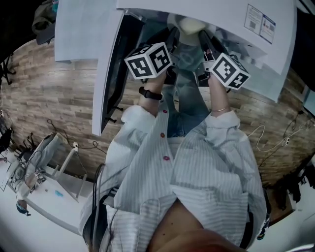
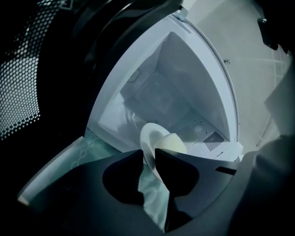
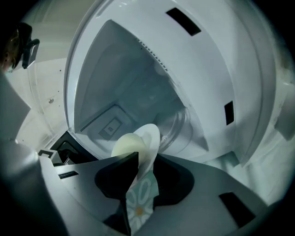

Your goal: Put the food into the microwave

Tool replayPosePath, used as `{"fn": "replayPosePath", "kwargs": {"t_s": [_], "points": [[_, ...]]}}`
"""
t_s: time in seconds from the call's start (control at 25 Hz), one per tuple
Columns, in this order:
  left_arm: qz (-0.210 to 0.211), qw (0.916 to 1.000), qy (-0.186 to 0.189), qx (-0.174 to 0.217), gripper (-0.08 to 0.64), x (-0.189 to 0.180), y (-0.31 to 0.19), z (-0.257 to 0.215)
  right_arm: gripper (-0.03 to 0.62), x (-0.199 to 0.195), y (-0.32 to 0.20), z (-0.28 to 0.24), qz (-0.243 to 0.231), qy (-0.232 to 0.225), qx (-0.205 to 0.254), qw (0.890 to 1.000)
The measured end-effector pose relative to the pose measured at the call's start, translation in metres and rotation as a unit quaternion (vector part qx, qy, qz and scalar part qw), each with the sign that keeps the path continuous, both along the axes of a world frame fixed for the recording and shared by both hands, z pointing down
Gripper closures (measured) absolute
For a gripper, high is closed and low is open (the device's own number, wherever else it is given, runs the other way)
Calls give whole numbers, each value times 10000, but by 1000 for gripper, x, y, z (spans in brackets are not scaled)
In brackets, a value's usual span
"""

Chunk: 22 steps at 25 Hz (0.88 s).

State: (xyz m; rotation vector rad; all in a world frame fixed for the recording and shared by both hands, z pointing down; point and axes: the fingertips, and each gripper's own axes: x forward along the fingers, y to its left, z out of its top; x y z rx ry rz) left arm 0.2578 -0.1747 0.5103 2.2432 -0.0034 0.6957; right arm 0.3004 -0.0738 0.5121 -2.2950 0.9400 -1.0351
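The microwave [image 1: 206, 12] stands at 12 o'clock, its door [image 1: 110, 74] swung open toward 10 o'clock. A white plate [image 2: 150, 134] carrying a pale bun [image 2: 171, 144] sits right at the oven's mouth, between the two grippers. The left gripper [image 2: 147, 159] has its jaws narrow, pinching the plate's rim. The right gripper [image 3: 146, 161] has its jaws a little apart, with the opposite rim lying loosely between them.
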Motion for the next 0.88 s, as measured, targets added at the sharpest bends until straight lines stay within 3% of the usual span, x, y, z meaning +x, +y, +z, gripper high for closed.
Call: {"fn": "replayPosePath", "kwargs": {"t_s": [0.88], "points": [[58,9986,62,528,476,37,-13,9,448,36,-13,3,-111,888,-870,9922]]}}
